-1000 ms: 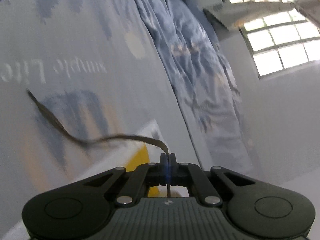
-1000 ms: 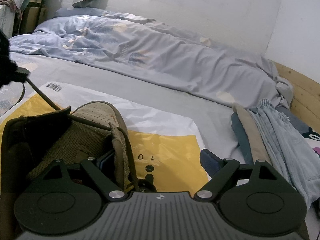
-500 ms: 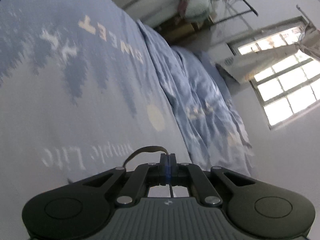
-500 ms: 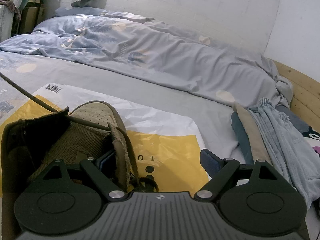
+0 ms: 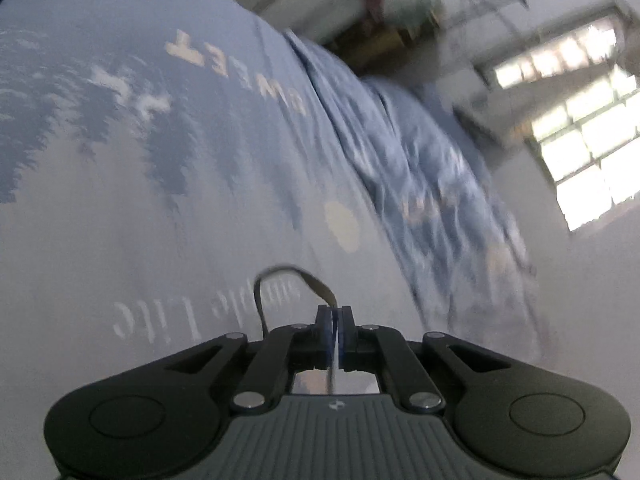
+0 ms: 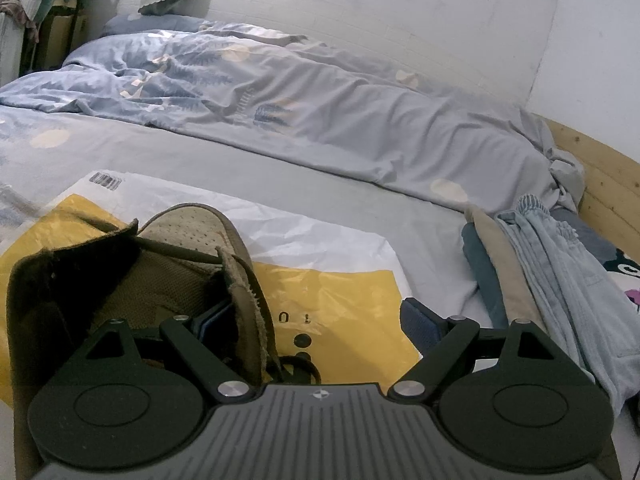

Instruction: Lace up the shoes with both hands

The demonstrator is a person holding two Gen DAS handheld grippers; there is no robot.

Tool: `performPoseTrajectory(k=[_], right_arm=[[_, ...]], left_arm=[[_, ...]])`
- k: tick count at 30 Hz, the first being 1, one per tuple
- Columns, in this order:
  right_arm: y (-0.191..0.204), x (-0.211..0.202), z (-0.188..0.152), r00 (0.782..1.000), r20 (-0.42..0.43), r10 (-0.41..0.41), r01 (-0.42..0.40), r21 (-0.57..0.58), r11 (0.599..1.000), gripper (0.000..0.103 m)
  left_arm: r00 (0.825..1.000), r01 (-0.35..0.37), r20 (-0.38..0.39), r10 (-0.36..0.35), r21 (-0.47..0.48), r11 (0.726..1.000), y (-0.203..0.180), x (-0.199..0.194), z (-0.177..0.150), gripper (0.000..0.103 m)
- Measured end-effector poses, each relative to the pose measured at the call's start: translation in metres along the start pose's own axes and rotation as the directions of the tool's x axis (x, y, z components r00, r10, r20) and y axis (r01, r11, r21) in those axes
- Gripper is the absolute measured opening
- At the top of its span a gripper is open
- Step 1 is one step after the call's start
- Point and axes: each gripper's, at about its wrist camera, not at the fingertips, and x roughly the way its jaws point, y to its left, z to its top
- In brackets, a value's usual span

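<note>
In the left wrist view my left gripper [image 5: 335,312] is shut on the brown shoelace [image 5: 280,276], whose free end loops up and back down in front of the fingers. The view is blurred and tilted over the printed bedsheet [image 5: 120,160]. In the right wrist view my right gripper [image 6: 316,320] is open. Its left finger [image 6: 212,318] is inside the olive-brown shoe [image 6: 180,264], its right finger [image 6: 420,322] outside, so the shoe's side wall stands between them. A dark stretch of lace [image 6: 180,252] crosses the shoe's opening. The shoe sits on a yellow and white plastic bag [image 6: 340,292].
A crumpled blue-grey duvet [image 6: 300,100] lies across the back of the bed. Folded clothes and jeans [image 6: 532,264] are piled at the right beside the wooden bed frame [image 6: 608,184]. A window [image 5: 588,120] and a clothes rack stand beyond the bed.
My left gripper has swung away with the lace, whose trailing length has shortened to a small loop. The lace line that ran off left from the shoe is gone from the right view. The right gripper stayed put.
</note>
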Motion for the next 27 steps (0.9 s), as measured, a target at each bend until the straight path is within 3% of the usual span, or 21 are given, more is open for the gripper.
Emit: performPoseTrajectory(k=[1, 3, 5, 7, 8, 13, 19, 27], right_arm=[[0.0, -0.001, 0.0, 1.0, 0.004, 0.001, -0.001, 0.002, 1.0, 0.087], [0.0, -0.004, 0.001, 1.0, 0.02, 0.012, -0.012, 0.007, 1.0, 0.087], [0.0, -0.007, 0.002, 0.999, 0.036, 0.021, -0.022, 0.011, 1.0, 0.087], [0.0, -0.009, 0.002, 0.998, 0.048, 0.03, -0.031, 0.013, 0.999, 0.087], [0.001, -0.009, 0.003, 0.998, 0.05, 0.032, -0.033, 0.014, 0.999, 0.087], [0.001, -0.009, 0.003, 0.998, 0.05, 0.031, -0.032, 0.02, 0.999, 0.087], [0.002, -0.009, 0.003, 0.998, 0.053, 0.045, -0.047, 0.029, 0.998, 0.087], [0.004, -0.009, 0.005, 0.998, 0.056, 0.042, -0.044, 0.042, 0.998, 0.088]], left_arm=[[1.0, 0.003, -0.026, -0.002, 0.018, 1.0, -0.003, 0.002, -0.004, 0.001], [0.998, 0.007, -0.059, -0.004, 0.055, 0.998, -0.009, 0.004, -0.011, 0.012], [0.997, 0.017, -0.07, -0.011, 0.086, 0.996, -0.015, 0.003, -0.018, 0.039], [0.997, 0.02, -0.078, -0.011, 0.11, 0.994, -0.02, 0.001, -0.023, 0.055], [0.996, 0.018, -0.085, -0.007, 0.124, 0.992, -0.022, 0.001, -0.026, 0.058], [0.988, -0.031, -0.14, 0.063, 0.221, 0.975, -0.033, 0.006, -0.041, 0.059], [0.987, -0.074, -0.122, 0.108, 0.251, 0.965, -0.034, 0.004, -0.042, 0.061], [0.976, -0.073, -0.168, 0.138, 0.344, 0.936, -0.043, 0.007, -0.056, 0.061]])
